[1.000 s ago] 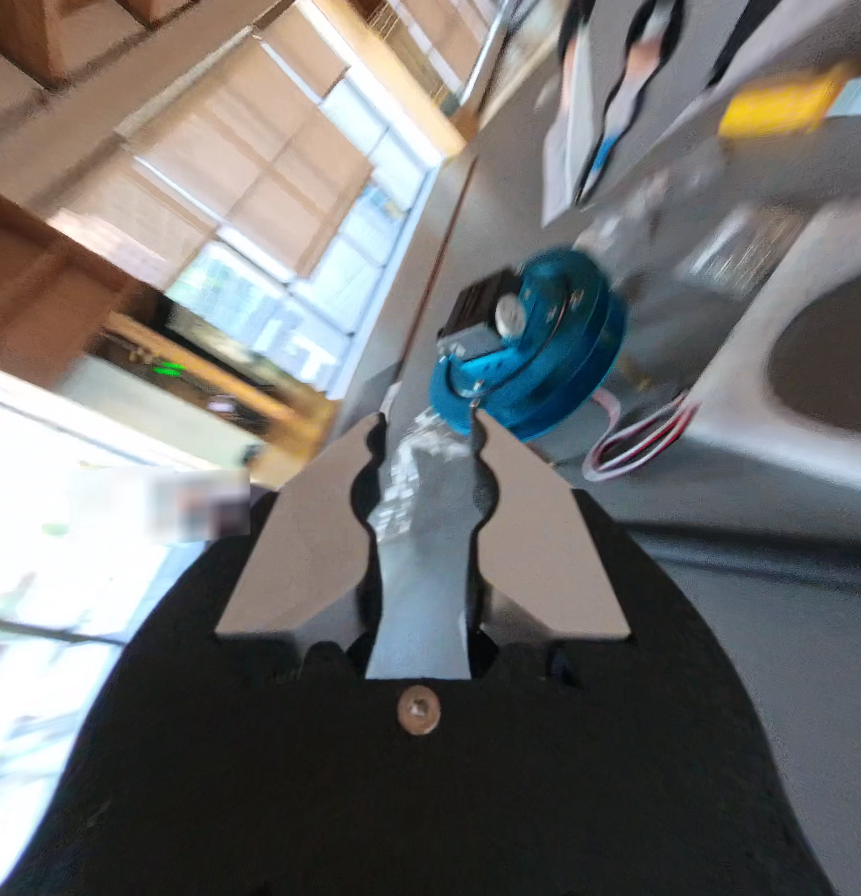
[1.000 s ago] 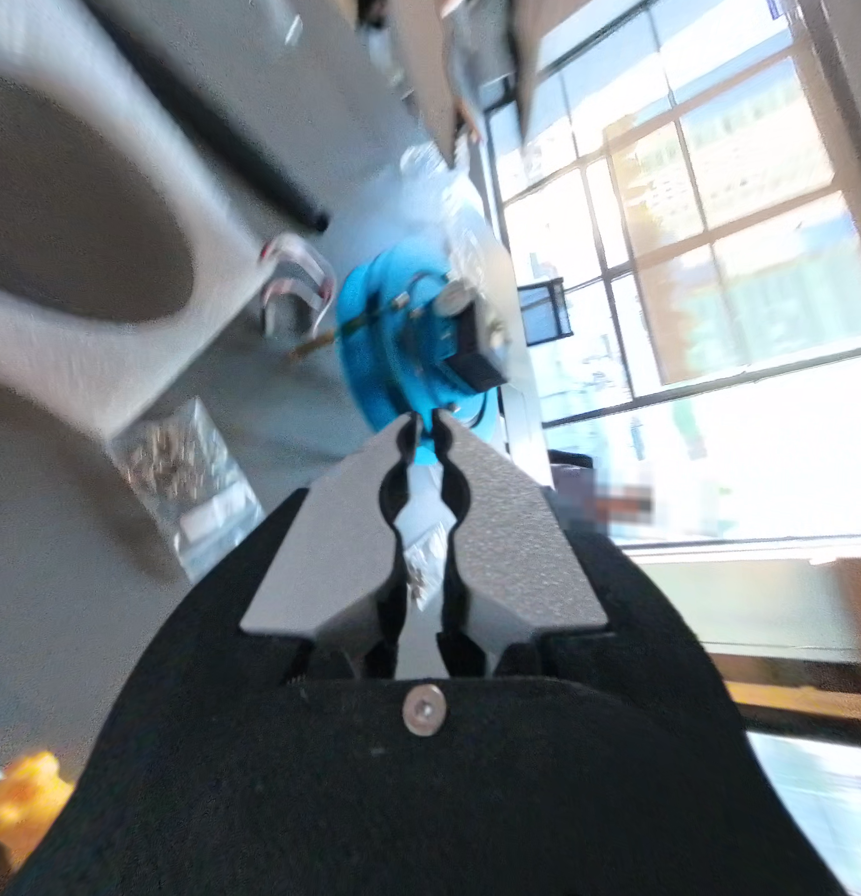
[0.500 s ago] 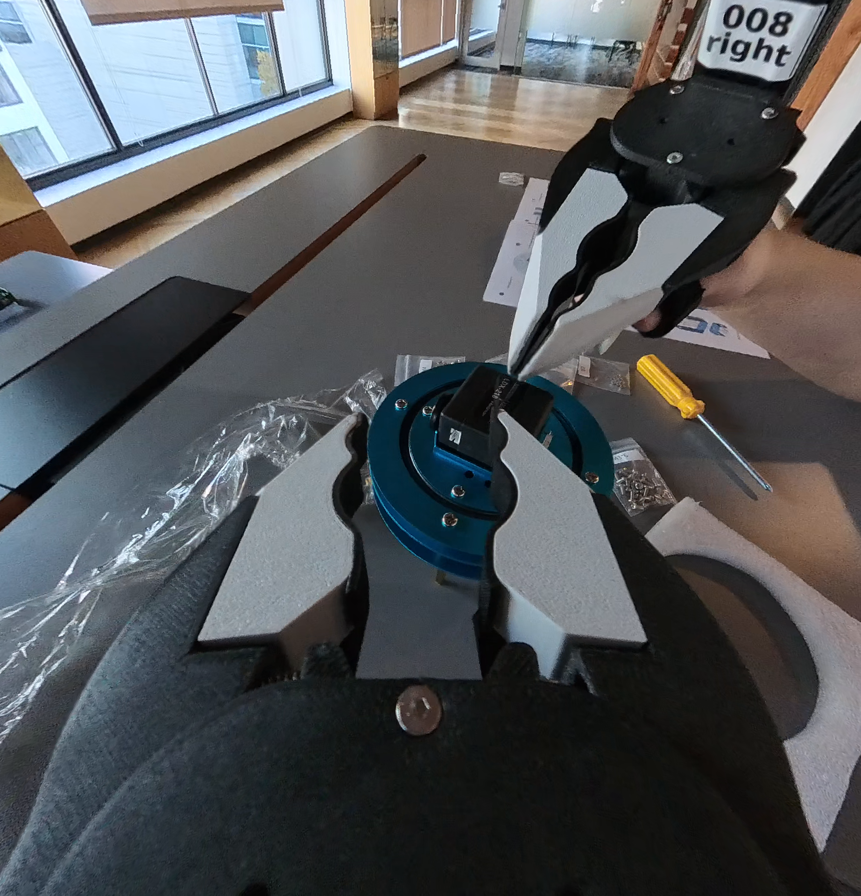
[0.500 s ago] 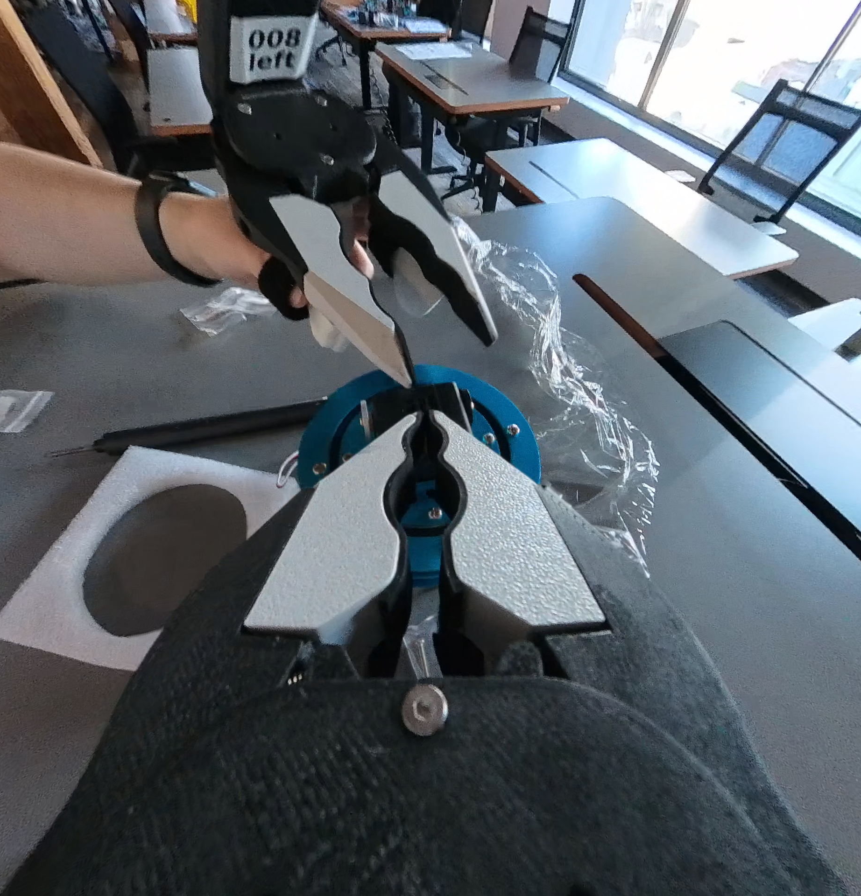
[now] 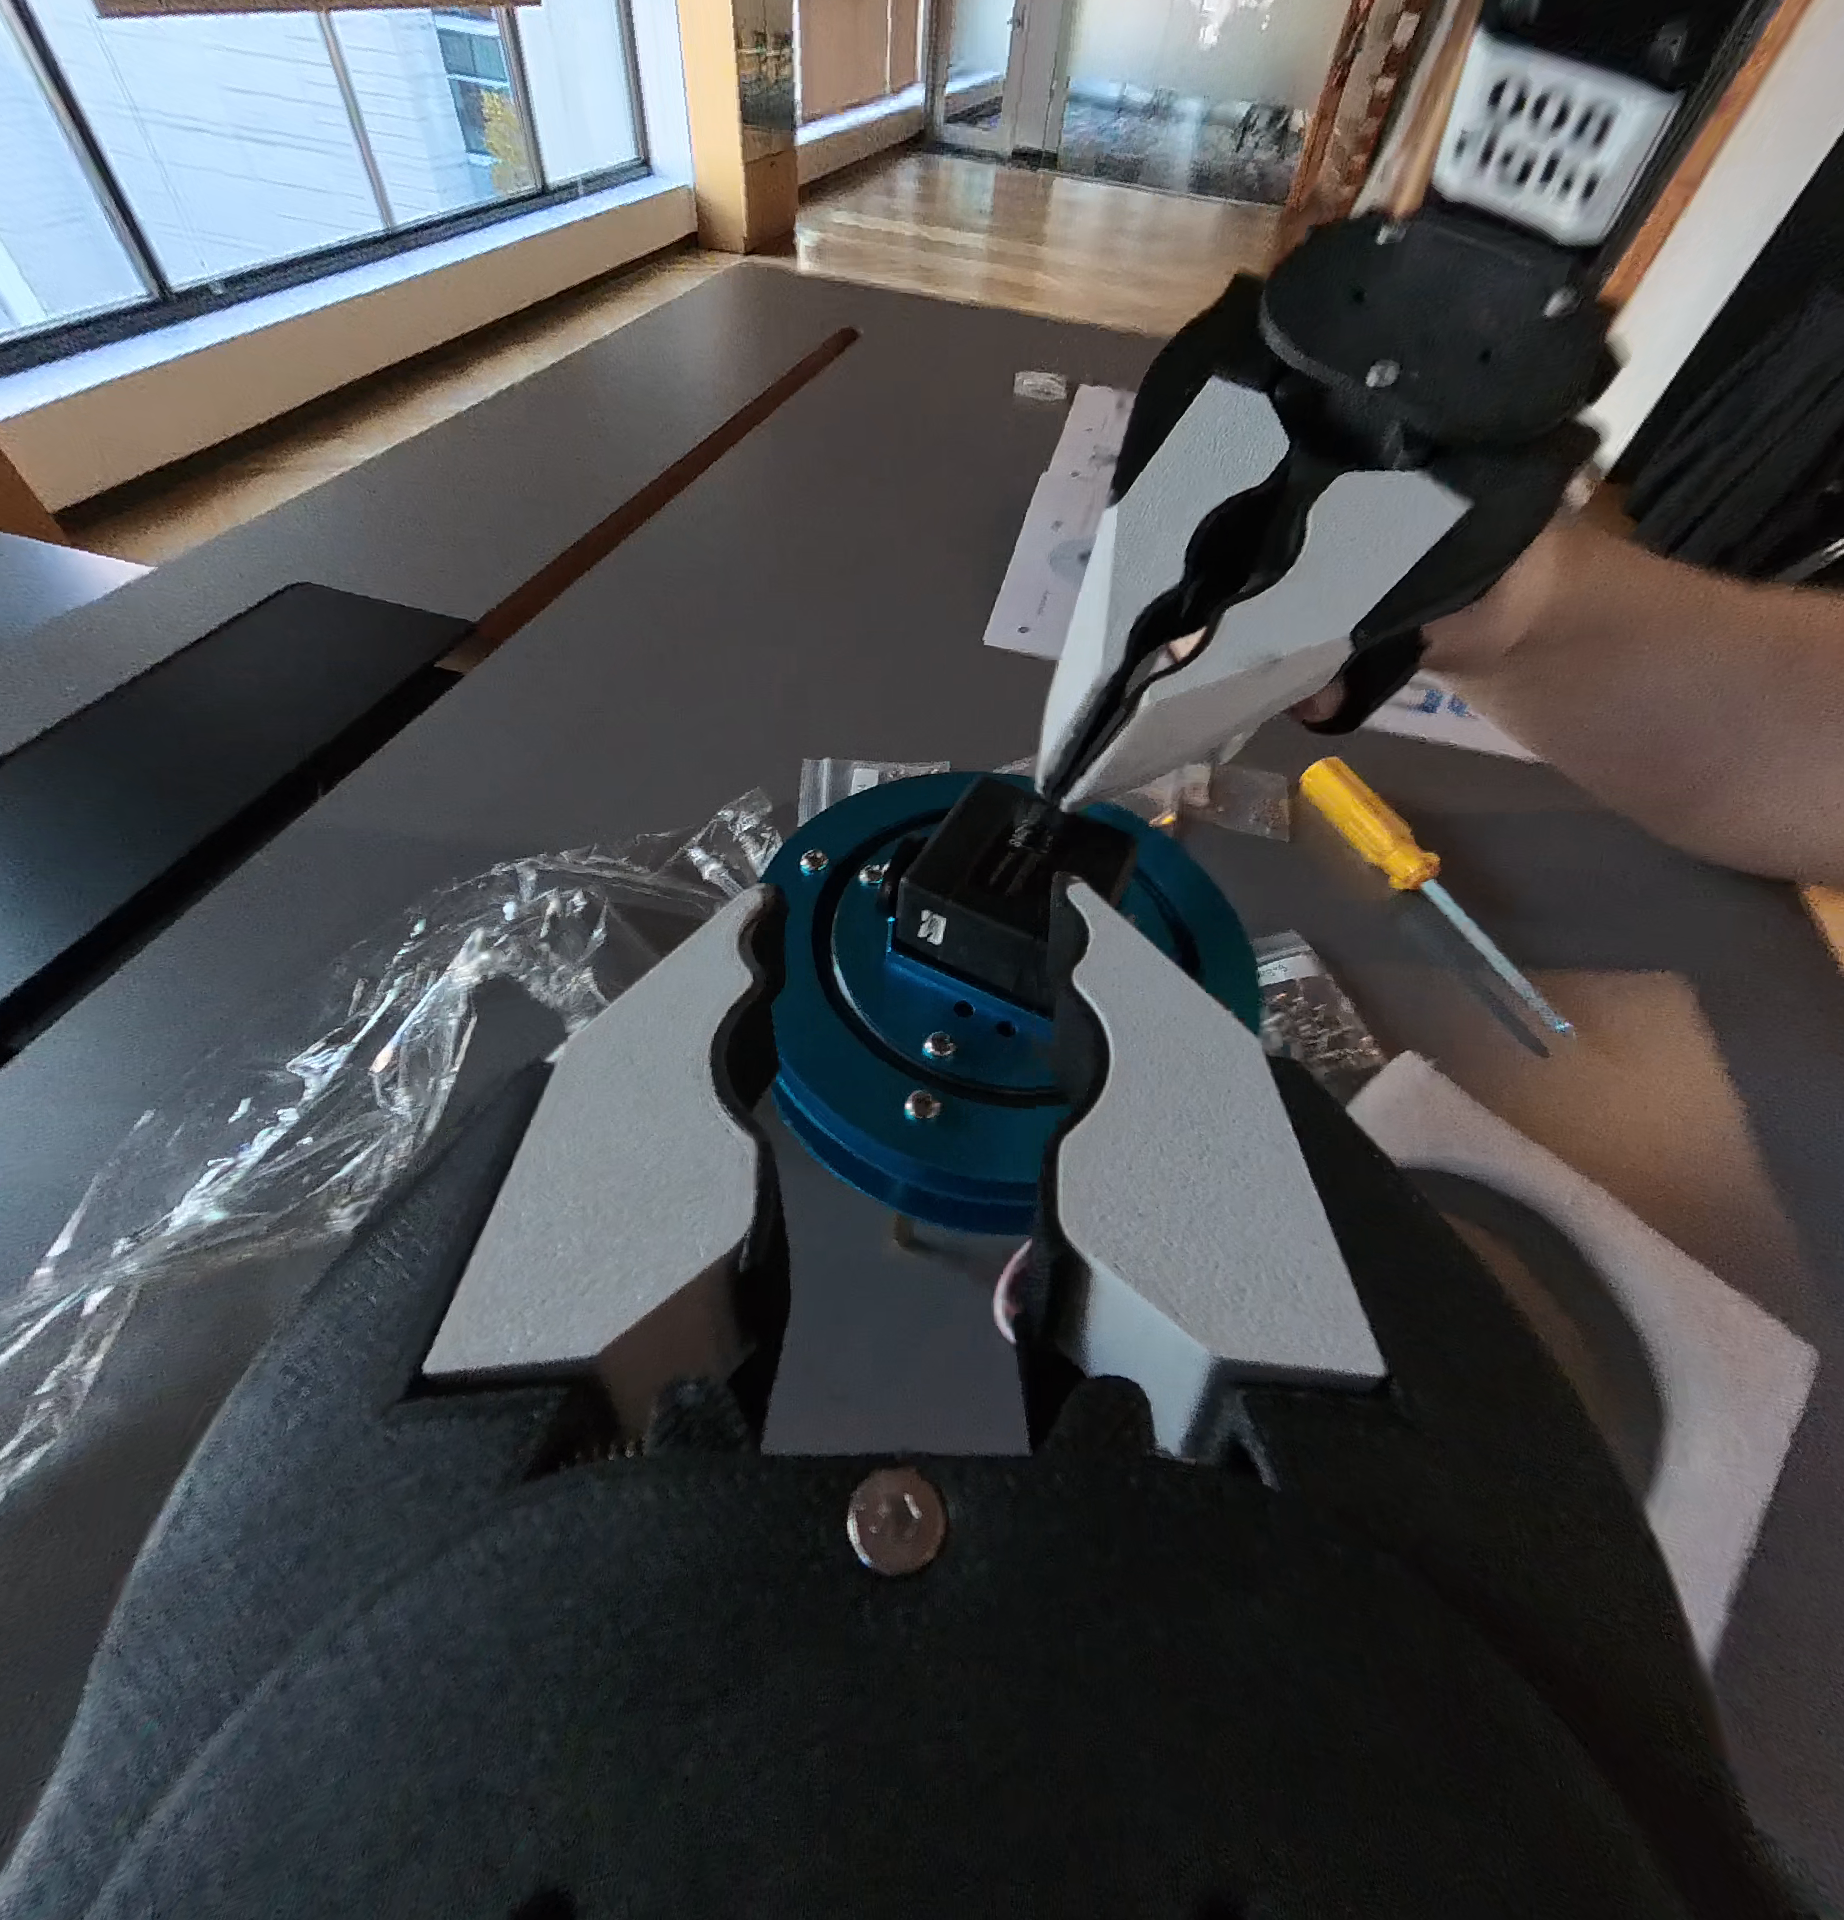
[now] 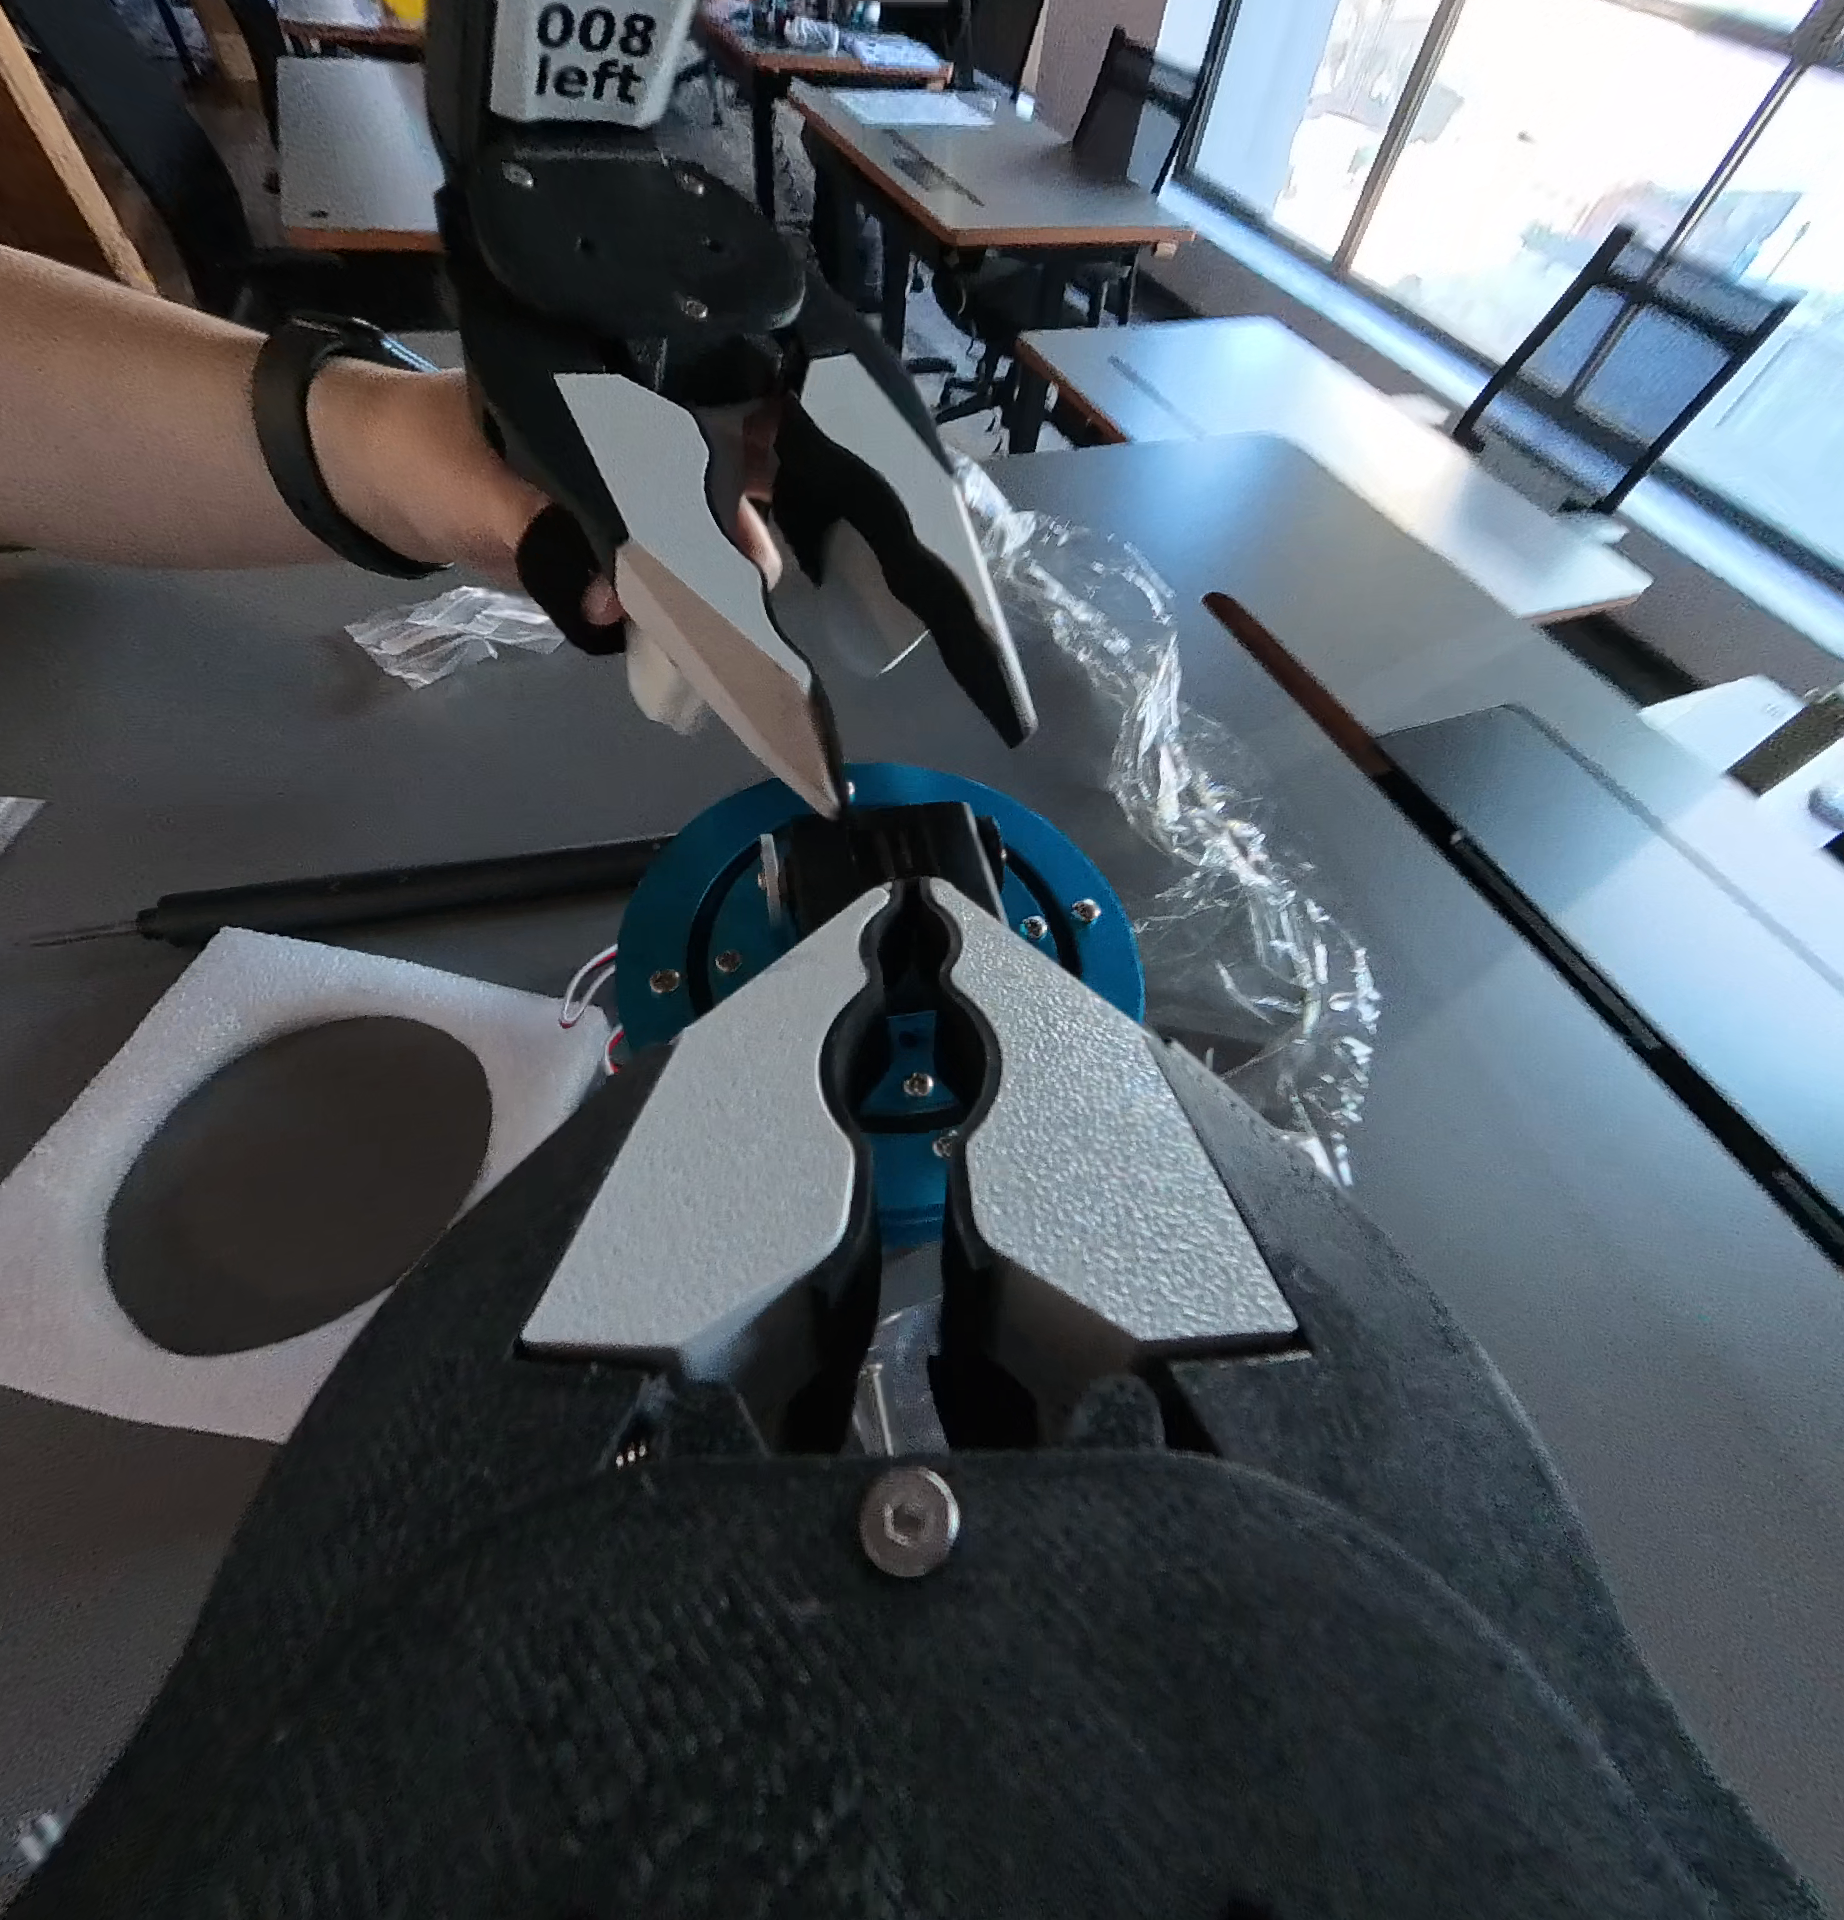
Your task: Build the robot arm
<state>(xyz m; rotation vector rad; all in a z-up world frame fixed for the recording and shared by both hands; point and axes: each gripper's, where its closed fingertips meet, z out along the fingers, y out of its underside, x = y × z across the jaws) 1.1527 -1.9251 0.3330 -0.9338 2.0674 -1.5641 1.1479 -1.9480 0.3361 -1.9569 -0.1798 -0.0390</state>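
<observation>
Table (image 5: 689,582): grey, carries everything listed; both tongs work above its middle.

Foam sheet (image 6: 56,1195): white, with a round cut-out, lying flat to the left of the right gripper (image 6: 902,888).

Plastic wrap (image 5: 326,1060): clear and crumpled, to the left of the left gripper (image 5: 913,899), its edge reaching the blue disc (image 5: 824,1049).

Blue disc: lies flat directly ahead of both tongs, which face each other across it. Red and white wires (image 6: 585,987) run out from under it towards the foam.

Black block (image 5: 991,904): mounted on the disc's centre.

Left gripper: fingers spread wide. One tip touches the block's edge, the other is clear of it.

Right gripper: fingers pressed together, tips set on the block's top. Whether anything thin is pinched between them cannot be told.

Black rod (image 6: 378,894): beyond the foam, ending beside the disc.

Yellow-handled screwdriver (image 5: 1359,821): just below the right gripper's hand.

Bags of screws (image 5: 1313,1018): small, beside the disc
</observation>
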